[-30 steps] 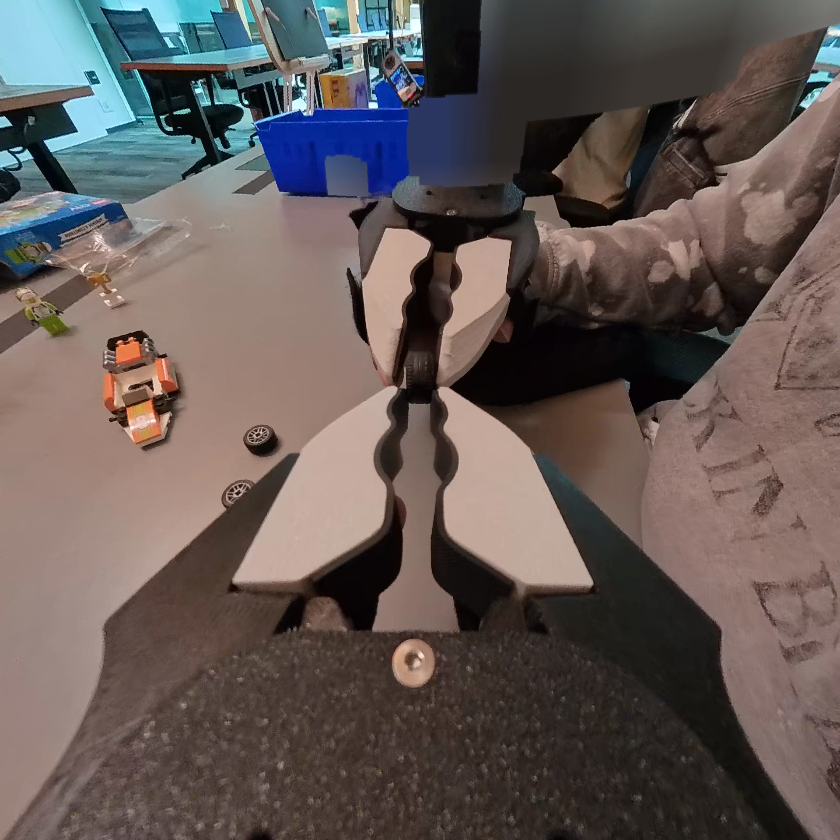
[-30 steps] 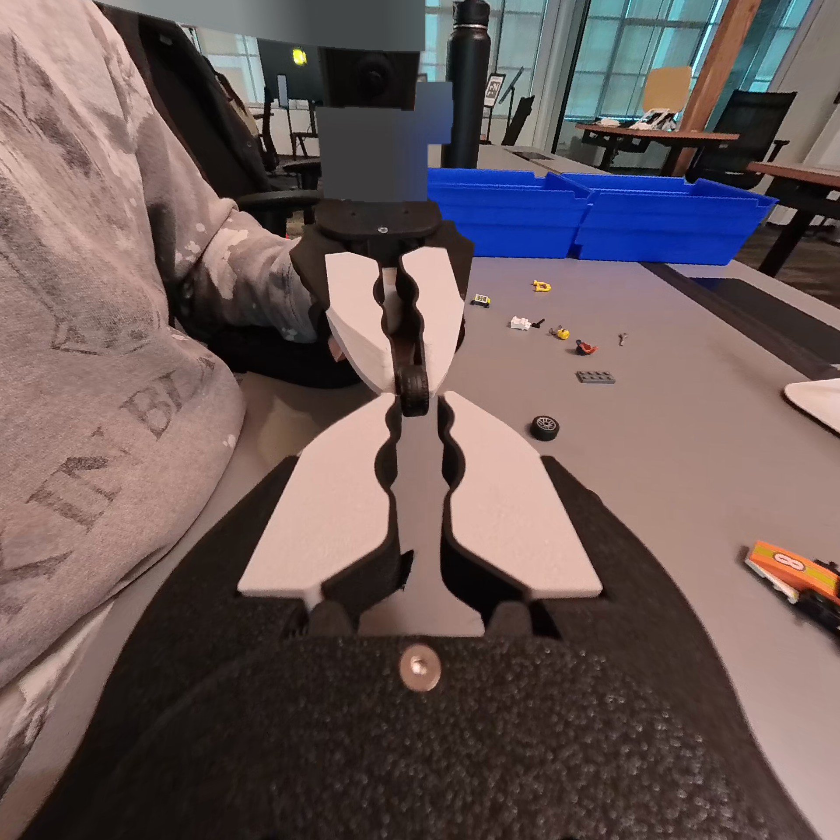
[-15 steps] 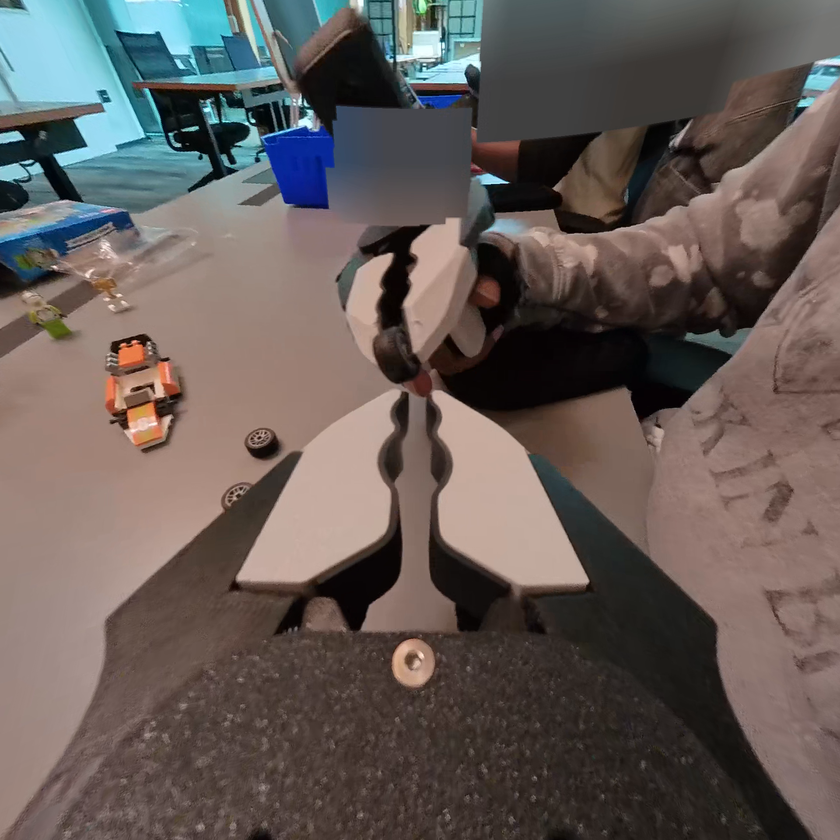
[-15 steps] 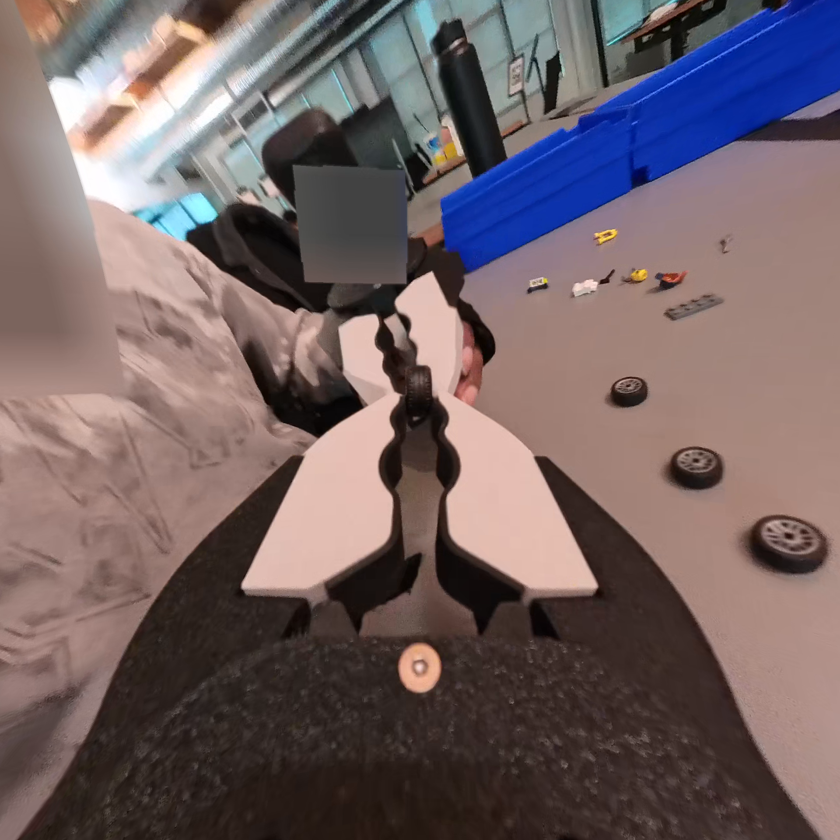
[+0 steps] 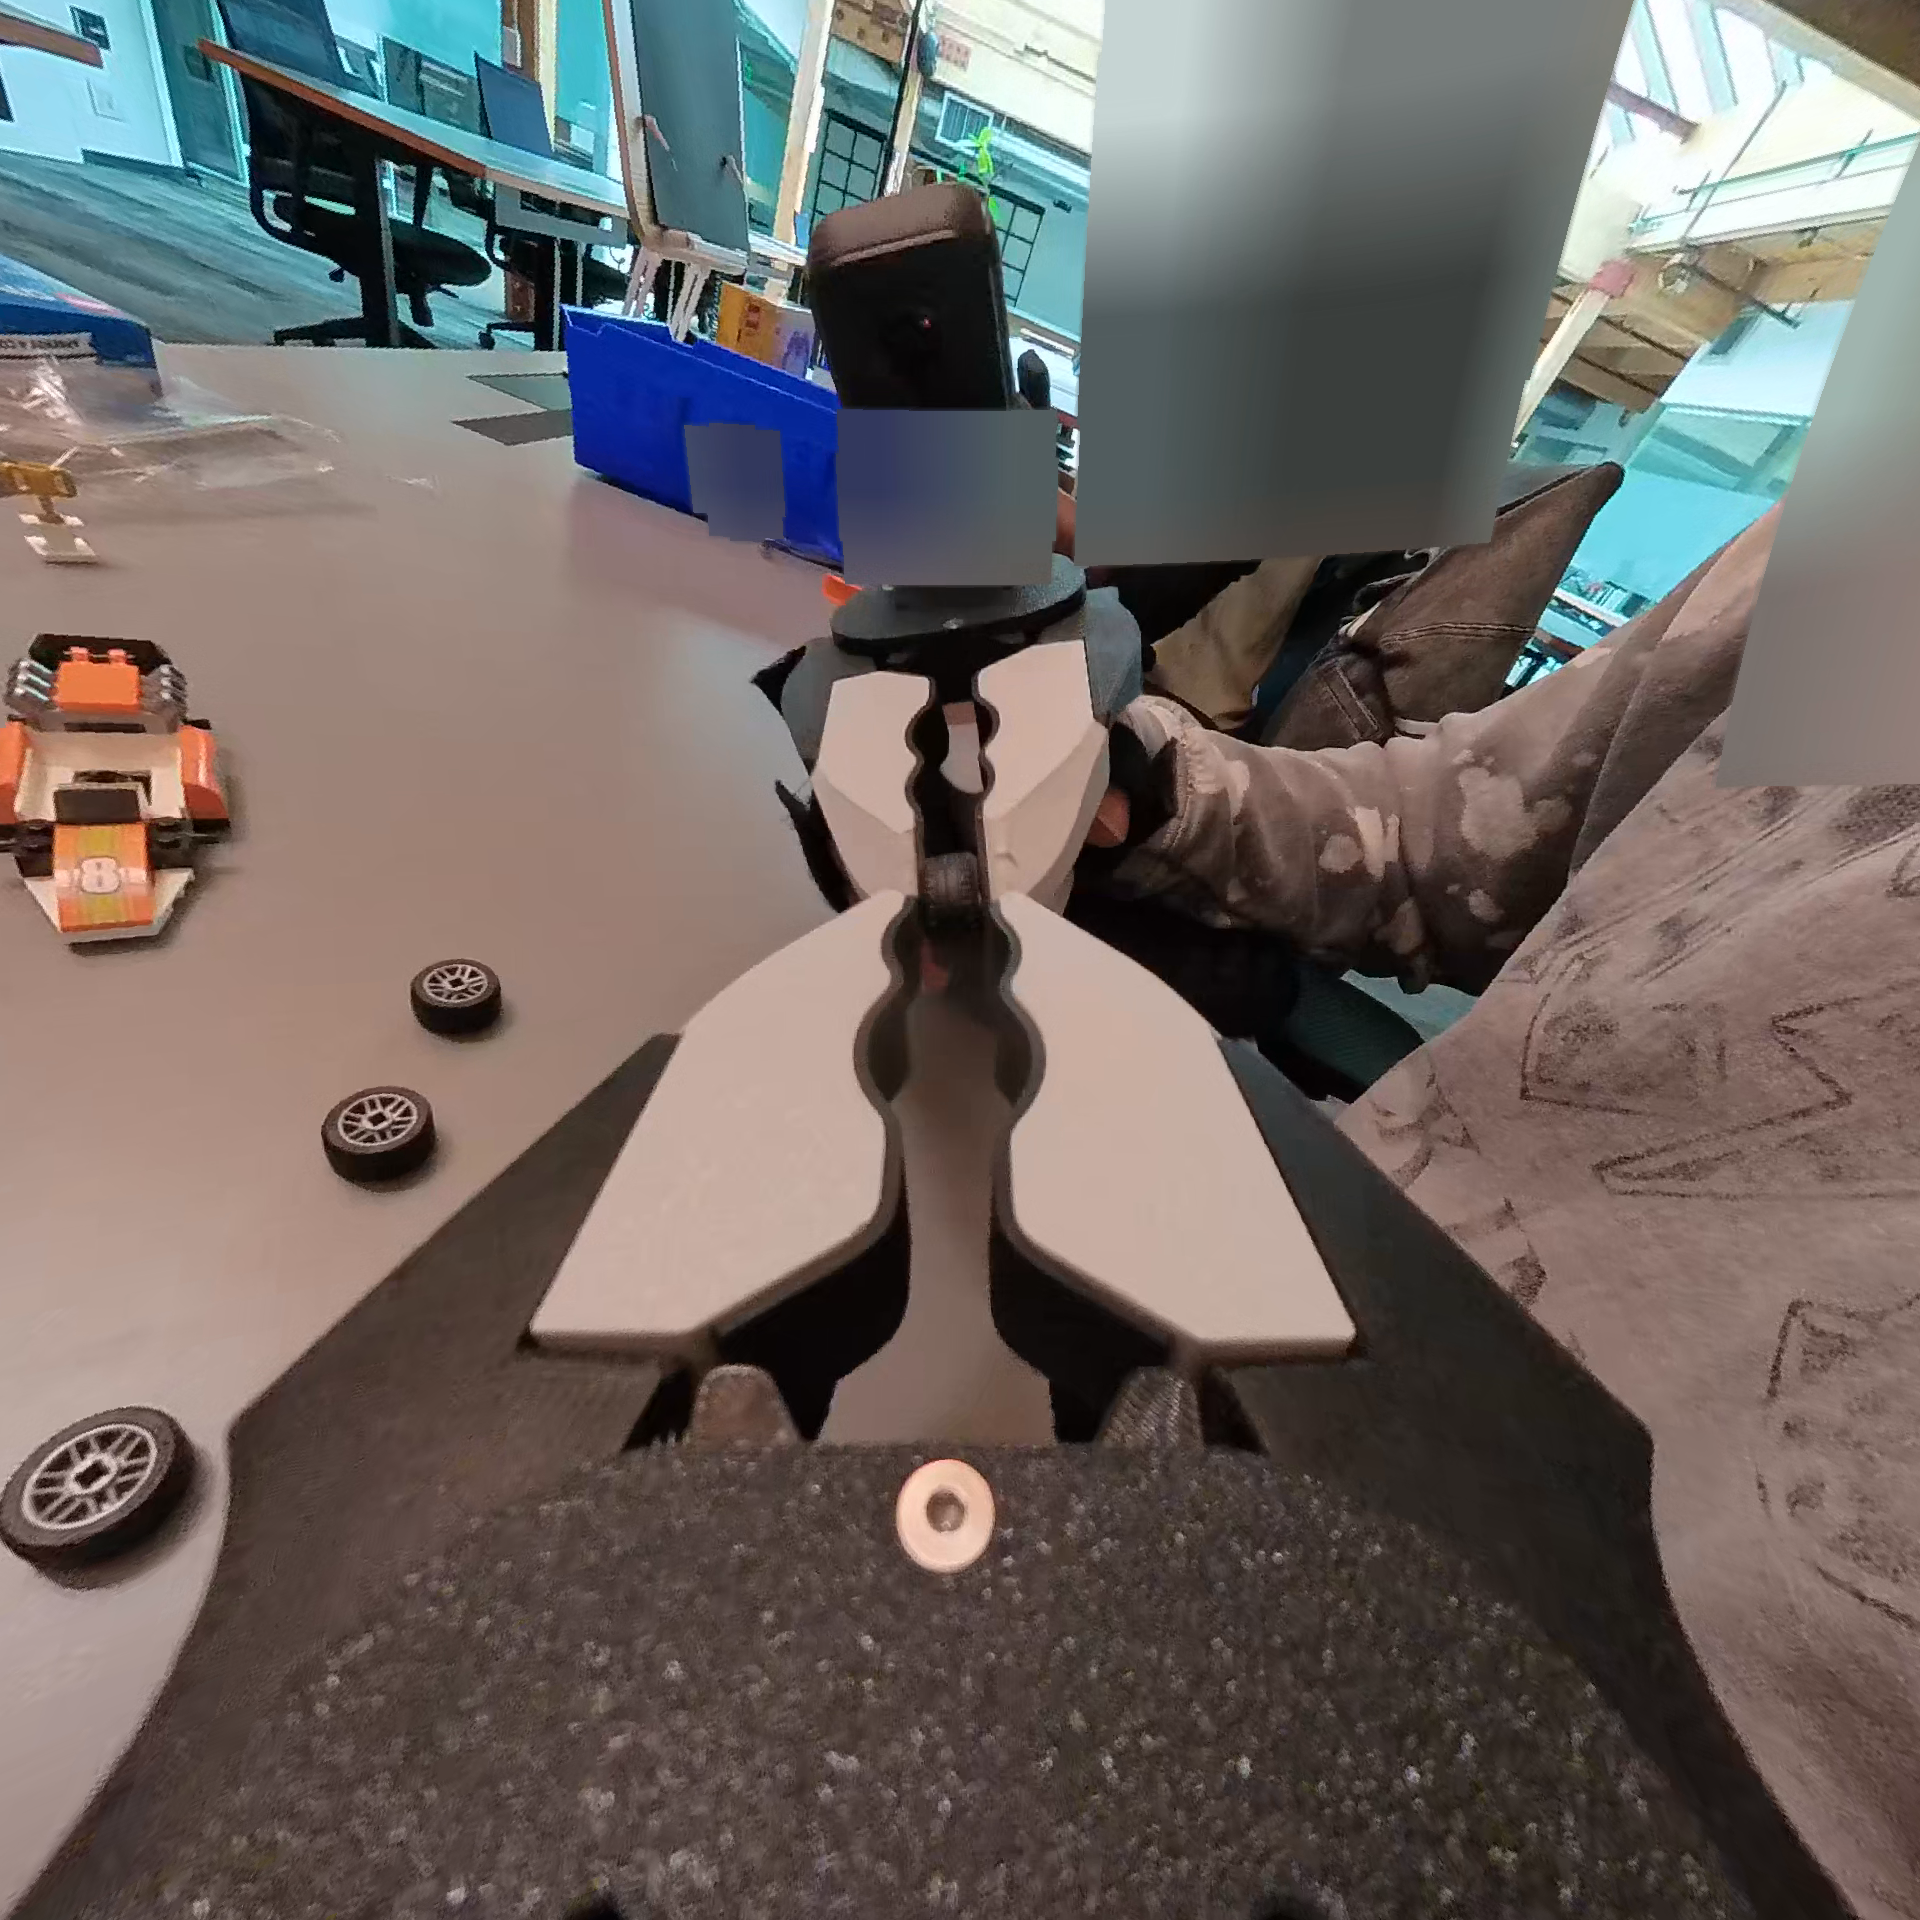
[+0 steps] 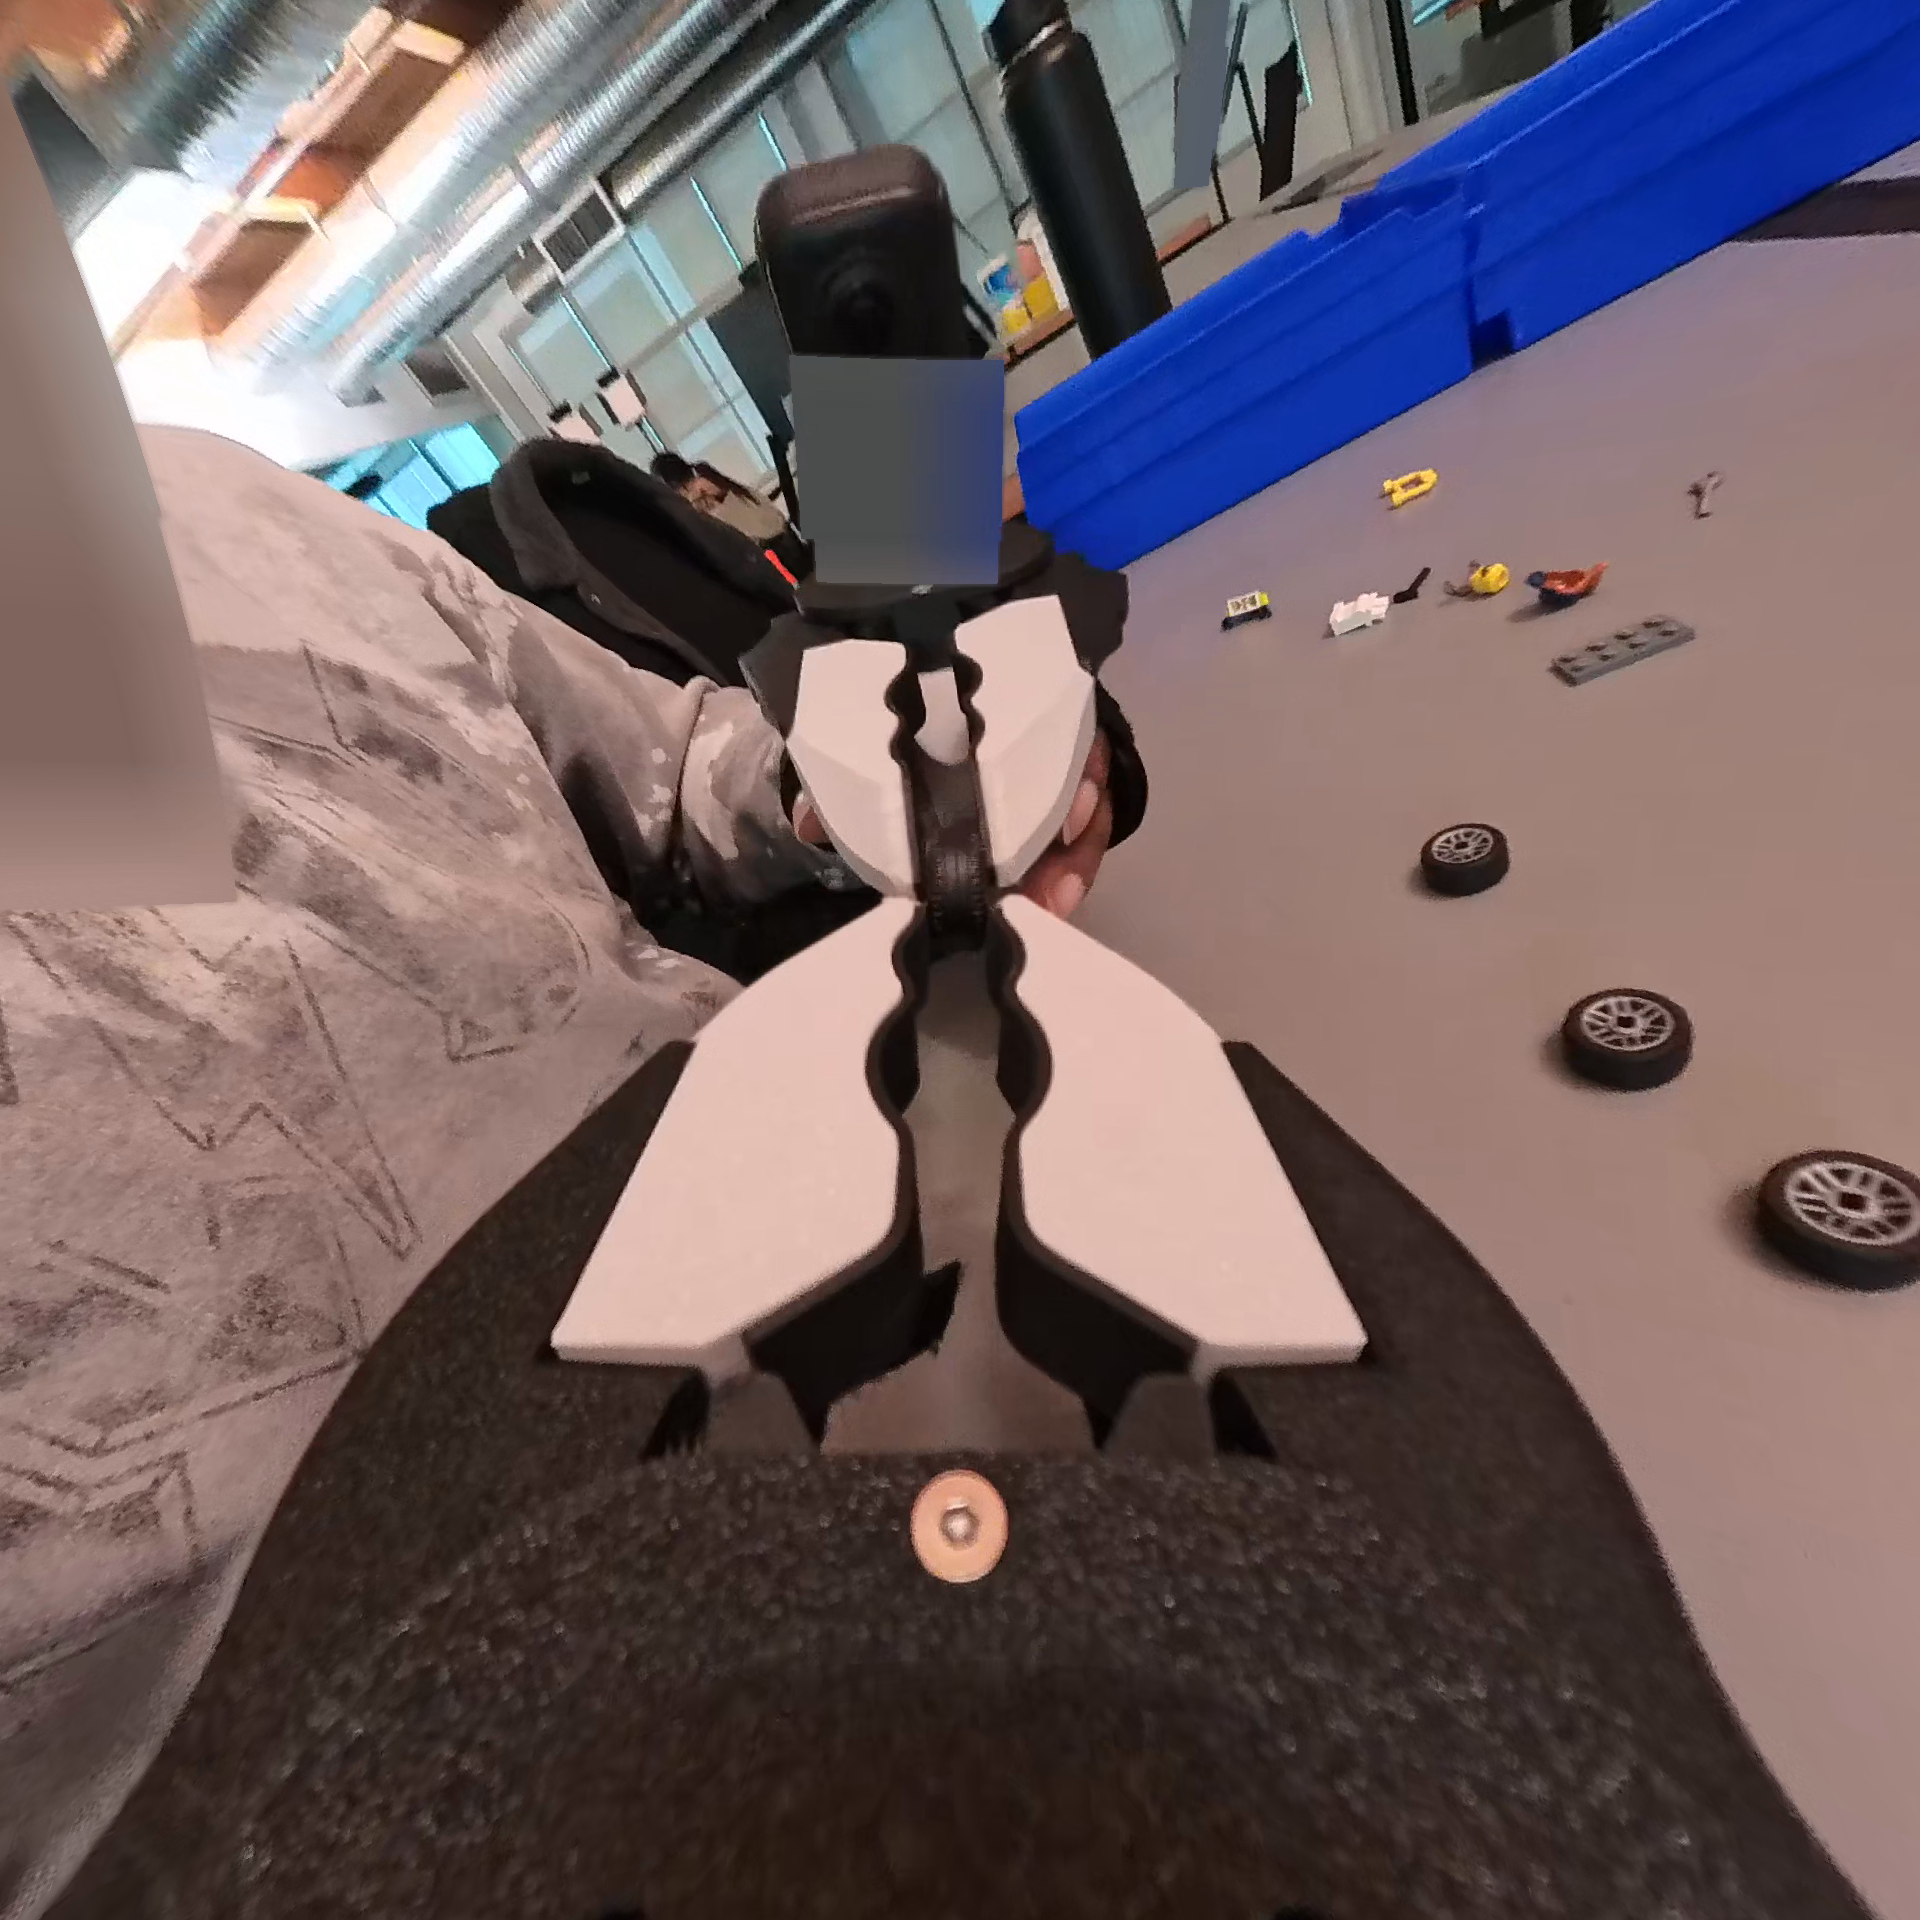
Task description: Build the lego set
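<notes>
My two grippers meet tip to tip above the grey table (image 5: 520, 727). My right gripper (image 6: 953, 920) is shut on a small black wheel (image 6: 951, 883), seen edge-on. That wheel also shows in the left wrist view (image 5: 951, 883). My left gripper (image 5: 951, 909) is shut on a small dark piece (image 6: 943, 805) that reaches the wheel. A red bit (image 5: 931, 971) shows between its jaws. An orange and white Lego car (image 5: 99, 800) without wheels sits at the left.
Three loose wheels (image 5: 455, 995) (image 5: 377, 1132) (image 5: 94, 1486) lie by the car, also in the right wrist view (image 6: 1465, 857). Small loose parts include a grey plate (image 6: 1623, 652). Blue bins (image 6: 1299, 416) and a black bottle (image 6: 1070, 166) stand behind. A clear bag (image 5: 156, 447) lies far left.
The right gripper tilted with the wheel, then squared up again against the left gripper's tips. Both grippers have shifted towards the loose wheels, which look nearer.
</notes>
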Available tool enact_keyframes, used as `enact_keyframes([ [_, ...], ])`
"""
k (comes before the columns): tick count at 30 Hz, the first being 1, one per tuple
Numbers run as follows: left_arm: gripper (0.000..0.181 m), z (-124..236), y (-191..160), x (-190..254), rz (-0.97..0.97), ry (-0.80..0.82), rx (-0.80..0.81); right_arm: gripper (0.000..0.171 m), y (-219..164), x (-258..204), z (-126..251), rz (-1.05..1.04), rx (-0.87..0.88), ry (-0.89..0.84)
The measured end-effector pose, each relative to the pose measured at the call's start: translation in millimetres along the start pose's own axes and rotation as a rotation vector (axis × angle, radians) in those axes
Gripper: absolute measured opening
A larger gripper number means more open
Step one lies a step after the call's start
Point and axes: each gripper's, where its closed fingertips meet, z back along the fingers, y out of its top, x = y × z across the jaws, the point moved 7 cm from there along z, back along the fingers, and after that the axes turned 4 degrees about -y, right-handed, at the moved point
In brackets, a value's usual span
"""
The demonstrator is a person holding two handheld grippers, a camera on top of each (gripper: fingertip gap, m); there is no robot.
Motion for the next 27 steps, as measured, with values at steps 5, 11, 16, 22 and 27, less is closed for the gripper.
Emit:
enact_keyframes([
  [5, 0.010, 1, 0, -4, 0.111, -0.012, -0.006, 0.010, 0, 1, -1, 0.009, -0.001, -0.025],
  [11, 0.010, 9, -4, -26, 0.500, -0.071, 0.112, 0.022, 7, -4, 3, 0.383, 0.048, -0.273],
  [16, 0.010, 5, -13, -30, 0.625, -0.099, 0.096, 0.032, -4, -7, -10, 0.724, -0.089, -0.485],
  [22, 0.010, 0, -16, -28, 0.590, -0.072, 0.073, 0.021, -7, -9, -12, 0.815, -0.134, -0.520],
  [27, 0.012, 2, -13, -30, 0.456, 0.024, 0.075, 0.021, -4, -3, -7, 0.724, -0.146, -0.533],
])
